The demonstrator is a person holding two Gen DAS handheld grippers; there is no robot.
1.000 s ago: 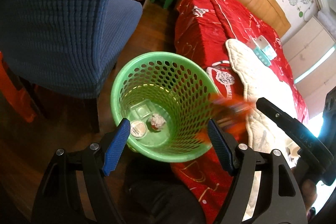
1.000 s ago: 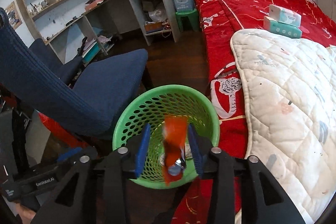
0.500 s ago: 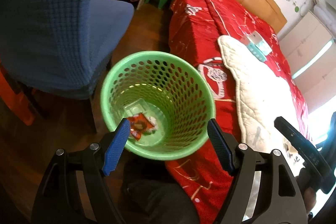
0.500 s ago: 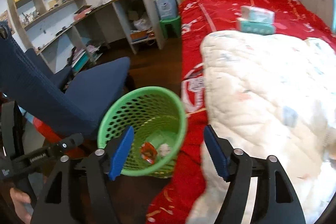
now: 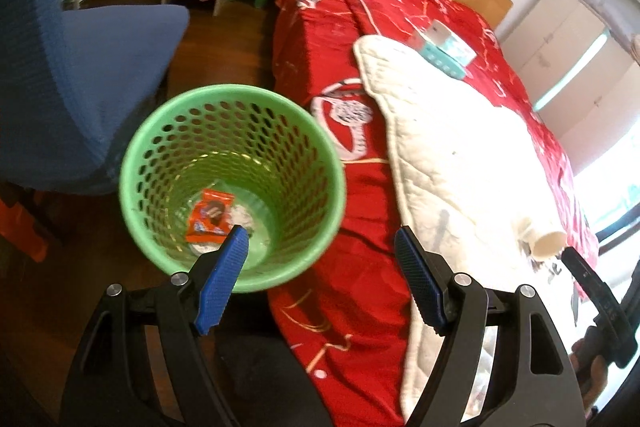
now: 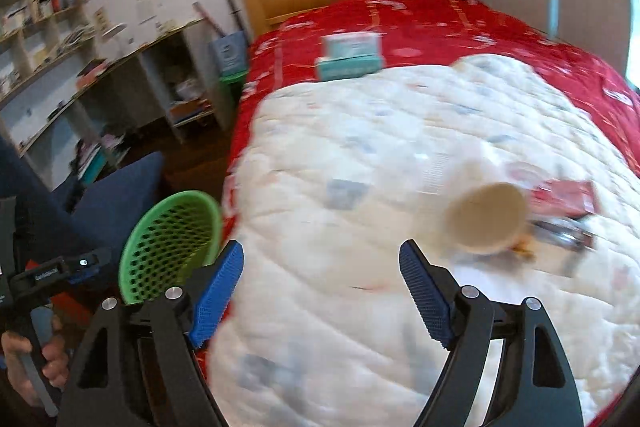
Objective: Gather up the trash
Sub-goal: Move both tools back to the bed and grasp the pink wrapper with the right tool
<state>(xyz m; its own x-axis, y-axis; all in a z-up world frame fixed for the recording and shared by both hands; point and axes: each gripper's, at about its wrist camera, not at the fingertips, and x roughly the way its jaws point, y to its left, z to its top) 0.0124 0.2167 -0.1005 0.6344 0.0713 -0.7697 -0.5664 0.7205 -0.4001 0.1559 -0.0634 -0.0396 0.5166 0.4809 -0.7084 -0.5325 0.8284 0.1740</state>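
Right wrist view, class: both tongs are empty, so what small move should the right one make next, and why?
Probably ease the open right tongs forward and rightward to the paper cup lying on its side on the quilt. The orange wrapper already lies in the basket, and the cup looks like the nearest trash left.

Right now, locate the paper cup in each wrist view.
Left wrist: paper cup lies on its side at the right edge, on the white quilt.
Right wrist: paper cup right of centre, mouth toward the camera.
Shared landmark: green basket.
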